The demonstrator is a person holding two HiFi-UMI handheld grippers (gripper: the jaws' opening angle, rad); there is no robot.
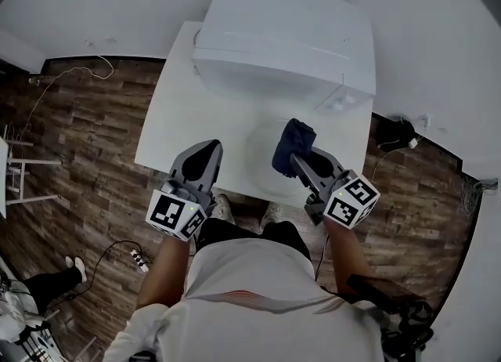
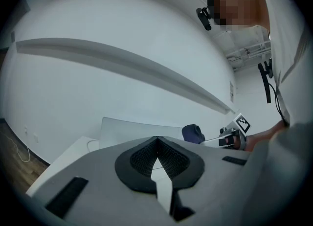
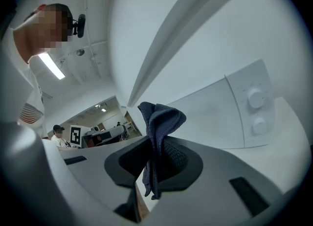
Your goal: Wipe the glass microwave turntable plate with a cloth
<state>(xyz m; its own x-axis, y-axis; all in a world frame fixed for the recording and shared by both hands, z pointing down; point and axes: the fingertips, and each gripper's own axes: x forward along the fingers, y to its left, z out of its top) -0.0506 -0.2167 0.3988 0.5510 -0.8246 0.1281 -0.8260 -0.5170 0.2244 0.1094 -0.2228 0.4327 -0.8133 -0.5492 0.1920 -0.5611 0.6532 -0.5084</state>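
Observation:
The glass turntable plate (image 1: 258,155) lies faintly visible on the white table (image 1: 168,129), in front of the microwave. My right gripper (image 1: 297,157) hovers over the plate's right part, shut on a dark blue cloth (image 1: 293,141). In the right gripper view the cloth (image 3: 159,120) sticks up from between the jaws of that gripper (image 3: 155,144), and a tail hangs below. My left gripper (image 1: 210,147) is at the table's near edge, left of the plate. Its jaws meet at the tip with nothing between them (image 2: 156,140). The left gripper view also shows the cloth (image 2: 193,133).
A white microwave (image 1: 286,35) stands at the back of the table, with two knobs (image 3: 255,99) on its right side. Wooden floor (image 1: 86,157) surrounds the table. A cable and power strip (image 1: 138,259) lie on the floor at left. White walls are close behind.

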